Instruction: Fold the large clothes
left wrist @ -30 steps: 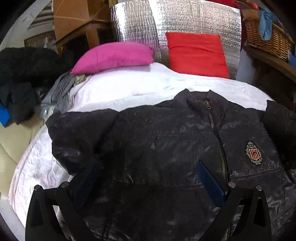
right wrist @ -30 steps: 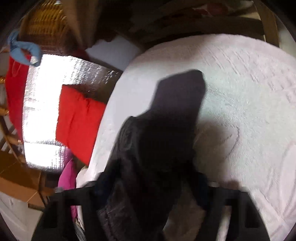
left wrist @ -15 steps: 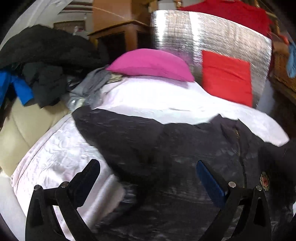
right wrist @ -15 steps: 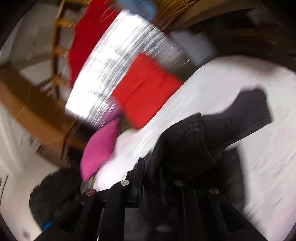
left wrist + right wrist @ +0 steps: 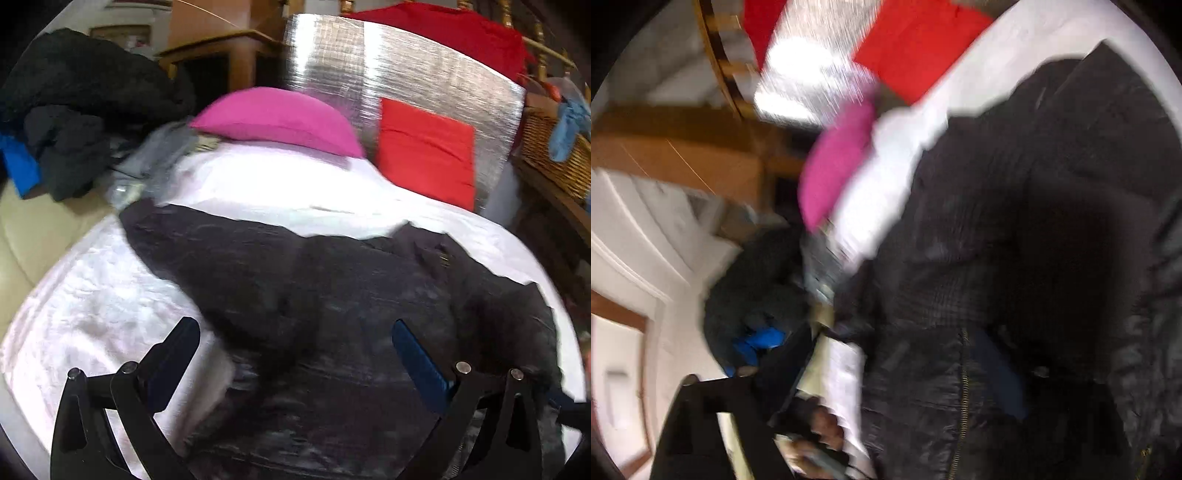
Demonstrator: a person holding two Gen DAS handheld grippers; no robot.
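Left gripper (image 5: 295,354) nearest: both fingers spread wide, nothing between the pads, hovering over the lower body of the black jacket (image 5: 332,314). Probably parked there so it can take the near sleeve or hem next; not touching cloth as far as I can tell.

Right gripper (image 5: 905,369): view tilted and badly blurred. Its jaws are opening. One dark finger (image 5: 786,362) shows at lower left; the other is lost against the jacket, blue pad only faintly there. Jacket fabric sits right in front of it, zipper (image 5: 962,387) running down the frame, but the pads do not press on it. Looks like a release after laying a sleeve across the chest. A hand (image 5: 823,424) shows at the bottom edge, blurred.

The jacket itself lies spread front-up on the white bedspread (image 5: 92,295), collar away from me, one sleeve stretched out toward the left edge. Right side looks doubled over onto the body, so my read: first sleeve fold done, the left one not yet.

Further back: pink pillow (image 5: 277,118) and red cushion (image 5: 424,147) at the head of the bed, silver foil panel (image 5: 369,62) propped behind them. Pile of dark clothes (image 5: 74,110) off to the left, likely waiting their turn. Wicker basket (image 5: 554,155) on the right shelf.
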